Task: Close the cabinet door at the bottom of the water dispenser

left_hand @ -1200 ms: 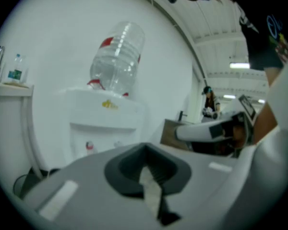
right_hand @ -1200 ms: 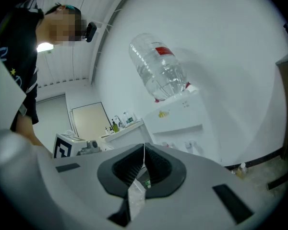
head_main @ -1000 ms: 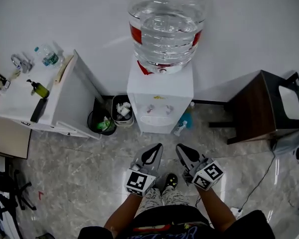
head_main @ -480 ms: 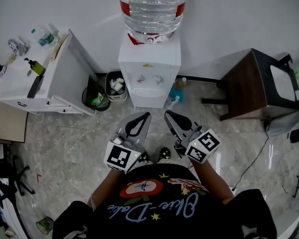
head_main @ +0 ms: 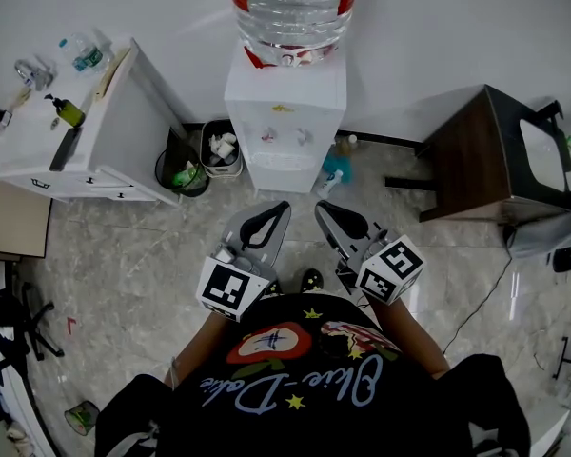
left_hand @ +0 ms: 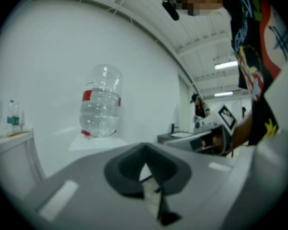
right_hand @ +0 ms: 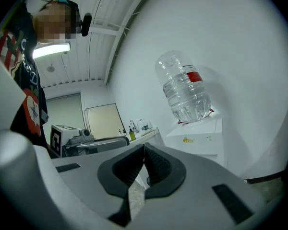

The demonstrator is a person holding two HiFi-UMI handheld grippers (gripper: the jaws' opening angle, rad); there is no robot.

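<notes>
The white water dispenser [head_main: 284, 103] stands against the wall with a large clear bottle [head_main: 293, 8] on top. From above, its lower front [head_main: 282, 171] is foreshortened, so the cabinet door's state cannot be told. My left gripper [head_main: 273, 211] and right gripper [head_main: 324, 211] hover side by side over the floor, a short way in front of the dispenser. Both are shut with nothing held. In the left gripper view the left gripper [left_hand: 145, 153] points toward the bottle [left_hand: 101, 102]. In the right gripper view the right gripper [right_hand: 144, 147] points left of the dispenser [right_hand: 201, 137].
A white side cabinet [head_main: 76, 146] with bottles stands at the left. Two waste bins [head_main: 181, 174] sit between it and the dispenser. A blue spray bottle [head_main: 330, 175] stands by the dispenser's right foot. A dark brown table [head_main: 476, 155] is at the right, with a cable [head_main: 490, 288] on the floor.
The view has pulled back from the dispenser and the person's shirt has come into sight. Both grippers stay shut and side by side, now slightly farther from the dispenser.
</notes>
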